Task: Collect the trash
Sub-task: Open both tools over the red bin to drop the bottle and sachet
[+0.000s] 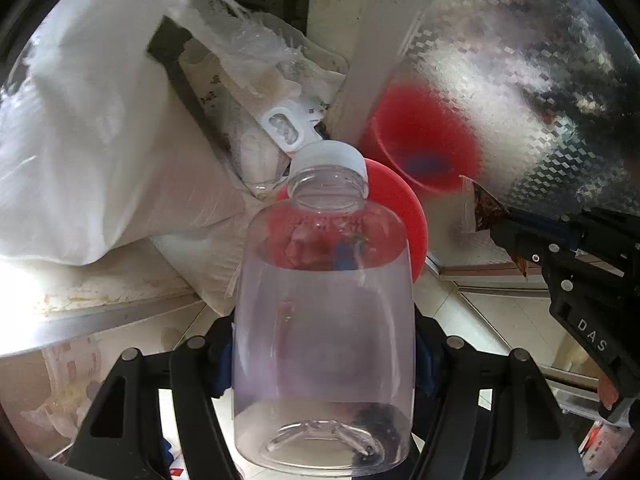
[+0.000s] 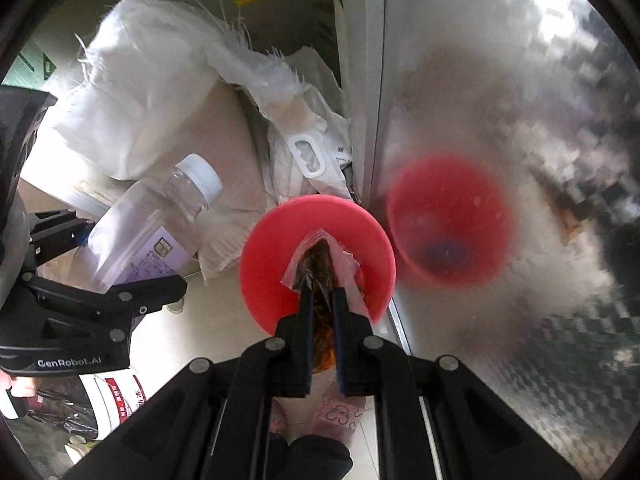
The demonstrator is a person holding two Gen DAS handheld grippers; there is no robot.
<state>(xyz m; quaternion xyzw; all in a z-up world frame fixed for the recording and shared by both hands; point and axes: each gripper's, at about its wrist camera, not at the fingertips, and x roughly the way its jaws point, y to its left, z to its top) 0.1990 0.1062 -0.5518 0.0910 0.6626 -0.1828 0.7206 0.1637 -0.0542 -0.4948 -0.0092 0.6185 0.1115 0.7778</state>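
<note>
A clear plastic bottle [image 1: 324, 320] with a white cap [image 1: 328, 158] stands between the fingers of my left gripper [image 1: 324, 348], which is shut on its body. Just beyond the cap lies a red round bin [image 1: 404, 208]. In the right wrist view my right gripper [image 2: 320, 300] is shut on a crumpled snack wrapper [image 2: 320, 256], brown inside clear film, directly over the red bin [image 2: 272, 256]. The bottle [image 2: 148, 228] in the left gripper [image 2: 128, 256] hangs to the left of the bin. From the left wrist view the wrapper [image 1: 486, 208] shows at the right.
White woven sacks [image 1: 100, 128] and crumpled plastic bags [image 2: 312, 148] are piled behind the bin. A shiny patterned metal panel [image 2: 520, 120] on the right mirrors the bin. The floor [image 2: 200, 328] is pale tile. A person's pink slipper [image 2: 340, 416] is below.
</note>
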